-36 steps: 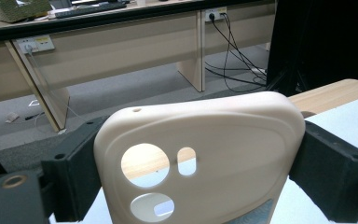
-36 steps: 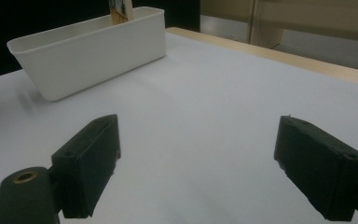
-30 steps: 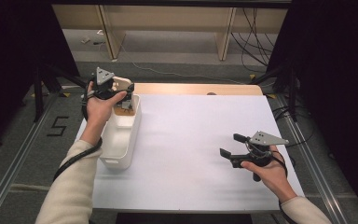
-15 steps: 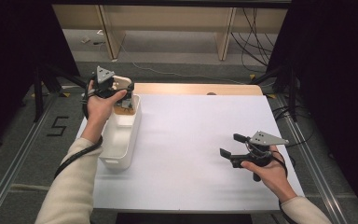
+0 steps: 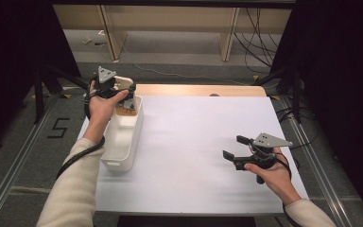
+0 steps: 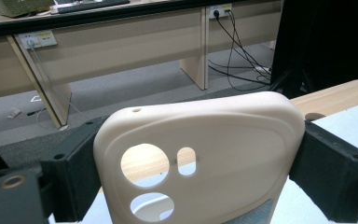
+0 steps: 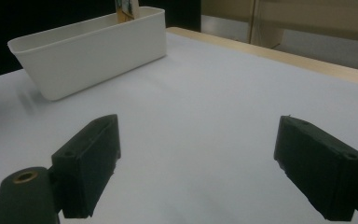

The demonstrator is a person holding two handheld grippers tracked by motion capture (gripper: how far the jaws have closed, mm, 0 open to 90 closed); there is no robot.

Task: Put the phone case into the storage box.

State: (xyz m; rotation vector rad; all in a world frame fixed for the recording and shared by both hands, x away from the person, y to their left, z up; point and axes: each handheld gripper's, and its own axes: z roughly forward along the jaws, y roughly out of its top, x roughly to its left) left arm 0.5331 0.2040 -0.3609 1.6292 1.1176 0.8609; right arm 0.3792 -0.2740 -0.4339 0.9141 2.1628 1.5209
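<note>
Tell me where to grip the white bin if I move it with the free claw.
Probably the near short end of the white bin: it faces the person and stands clear of the phone case. Bring the right claw in from its open table side, one jaw inside the thin rim, one outside.

Cut off, covered, or too small to read

In the left gripper view, cream phone case (image 6: 214, 154) cropped by the bottom edge, lower half out of frame; pale blue patch at its bottom too partial to identify; jaw pads largely hidden behind the case's sides. In the high view, far end of the white bin (image 5: 123, 137) covered by the left hand-held gripper (image 5: 123, 92) and hand; brownish item (image 5: 125, 109) inside possibly a card or packet, too small to tell. In the right gripper view, that item (image 7: 126, 9) clipped by the top edge; right hand-held gripper (image 7: 196, 163) cropped at the bottom corners.
</note>
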